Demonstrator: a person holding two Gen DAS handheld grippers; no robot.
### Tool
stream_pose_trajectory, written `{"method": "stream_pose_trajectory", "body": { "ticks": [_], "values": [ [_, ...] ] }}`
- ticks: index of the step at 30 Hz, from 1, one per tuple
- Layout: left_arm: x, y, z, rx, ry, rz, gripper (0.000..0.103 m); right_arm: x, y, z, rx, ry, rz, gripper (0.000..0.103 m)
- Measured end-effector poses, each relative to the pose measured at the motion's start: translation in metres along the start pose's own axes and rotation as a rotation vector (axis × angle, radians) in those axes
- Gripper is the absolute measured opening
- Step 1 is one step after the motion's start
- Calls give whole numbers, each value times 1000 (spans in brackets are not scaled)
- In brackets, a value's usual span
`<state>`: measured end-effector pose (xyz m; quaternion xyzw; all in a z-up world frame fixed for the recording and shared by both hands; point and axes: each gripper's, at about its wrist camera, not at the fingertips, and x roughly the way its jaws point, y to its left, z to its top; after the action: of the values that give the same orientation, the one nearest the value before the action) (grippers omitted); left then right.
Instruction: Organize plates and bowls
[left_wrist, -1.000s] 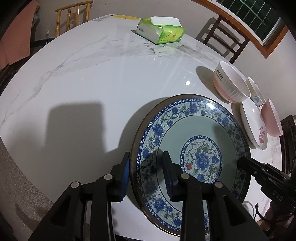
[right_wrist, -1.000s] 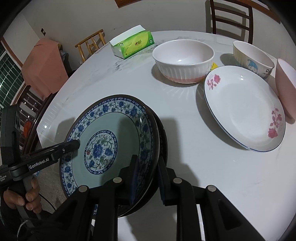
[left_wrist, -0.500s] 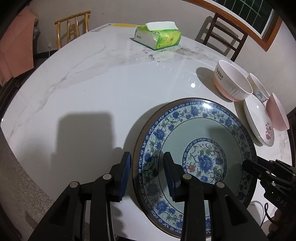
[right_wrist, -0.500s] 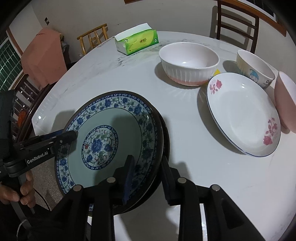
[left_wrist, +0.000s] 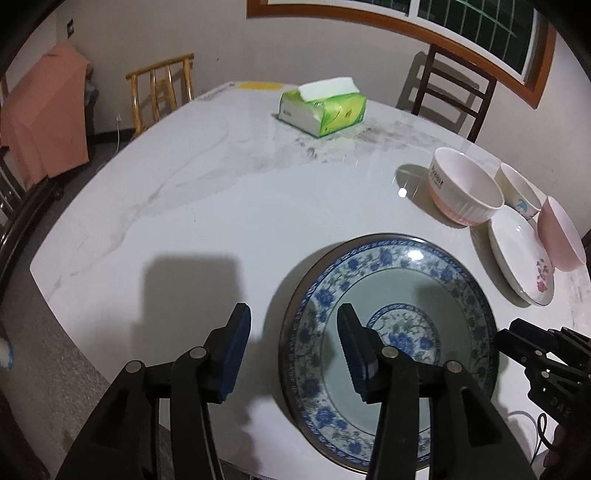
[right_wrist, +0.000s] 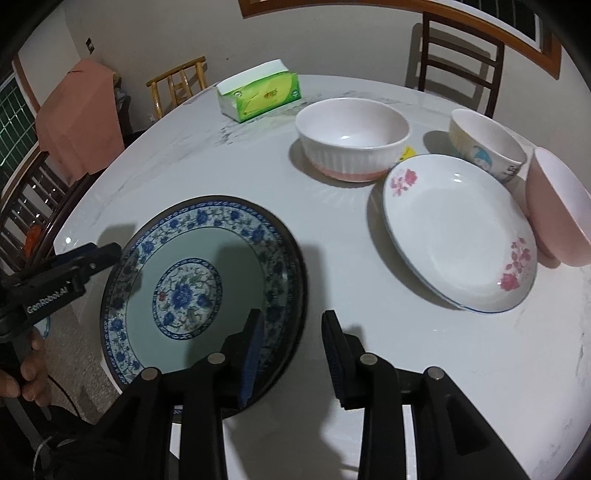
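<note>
Three bowls (right_wrist: 352, 142), two plates (right_wrist: 458, 230); both claws (left_wrist: 293, 349) (right_wrist: 291, 356) just opened, gripping nothing.

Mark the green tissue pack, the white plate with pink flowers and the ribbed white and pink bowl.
green tissue pack (right_wrist: 266, 98): right wrist view, on its green front face.
white plate with pink flowers (right_wrist: 456, 230): right wrist view, on its bare white centre.
ribbed white and pink bowl (right_wrist: 343, 160): right wrist view, on its ribbed outer wall.

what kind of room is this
Most likely a home dining room. A big round marble-look table has wooden chairs pulled up around it, and on it sit plates and bowls such as a blue floral plate and a ribbed white bowl, plus a green tissue pack.
</note>
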<state>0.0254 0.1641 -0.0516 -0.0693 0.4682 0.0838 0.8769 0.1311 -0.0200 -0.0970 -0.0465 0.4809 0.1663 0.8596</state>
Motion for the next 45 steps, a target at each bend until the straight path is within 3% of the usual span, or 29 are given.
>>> {"method": "stream_pose_trajectory", "body": {
  "ticks": [13, 23, 27, 45],
  "values": [
    [-18, -66, 2, 75, -87, -58, 53, -39, -55, -23, 17, -143, -136, 33],
    [-17, -130, 9, 157, -132, -163, 58, -58, -132, -30, 145, -203, -146, 33],
    [-12, -152, 12, 196, -143, -172, 58, -56, -158, -26, 189, -210, -155, 33],
    [48, -206, 43, 177, -17, -276, 57, -5, -213, 6, 269, -176, -71, 33]
  ]
}}
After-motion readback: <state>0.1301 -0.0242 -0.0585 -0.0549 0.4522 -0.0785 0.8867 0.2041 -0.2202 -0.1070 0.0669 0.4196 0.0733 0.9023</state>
